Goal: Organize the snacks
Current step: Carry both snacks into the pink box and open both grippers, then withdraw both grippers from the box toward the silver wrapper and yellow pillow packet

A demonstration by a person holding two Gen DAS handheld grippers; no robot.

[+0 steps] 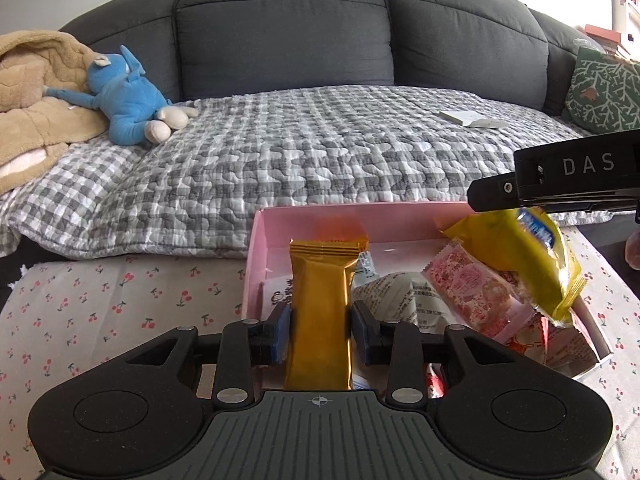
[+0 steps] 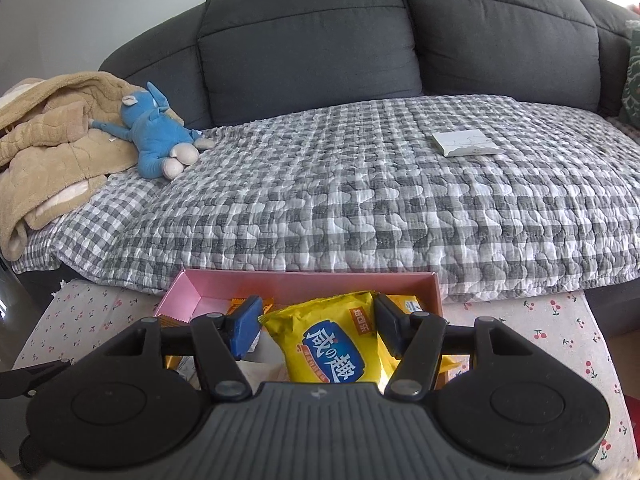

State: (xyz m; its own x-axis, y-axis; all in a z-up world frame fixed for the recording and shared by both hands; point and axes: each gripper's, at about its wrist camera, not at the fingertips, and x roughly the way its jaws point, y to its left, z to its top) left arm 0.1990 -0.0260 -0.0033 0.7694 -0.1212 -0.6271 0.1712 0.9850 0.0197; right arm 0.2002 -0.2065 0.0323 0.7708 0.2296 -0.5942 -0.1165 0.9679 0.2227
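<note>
Nearest in the left wrist view, the left gripper [image 1: 320,328] is standing with its jaws parted around a gold snack packet [image 1: 320,300], which is sitting upright between the blue pads. A thin gap is showing on the left side, so the pads are probably not squeezing it. It seems to be getting let go over the near left part of the pink box [image 1: 256,264], where it belongs. Just right of it, a pink packet [image 1: 468,292] and other wrappers are already lying loose inside the box. The right gripper [image 2: 318,320] is likewise hovering over the box with its jaws apart. A yellow packet [image 2: 336,344] is hanging tilted between them, over the right half, apparently being dropped in rather than carried. Under the box, a cherry-print cloth [image 1: 100,312] is covering the table. Farther off, a checked quilt [image 1: 280,160] is draping the dark sofa [image 1: 280,20], where a blue plush toy [image 1: 128,100] is lying at far left, uninvolved.
</note>
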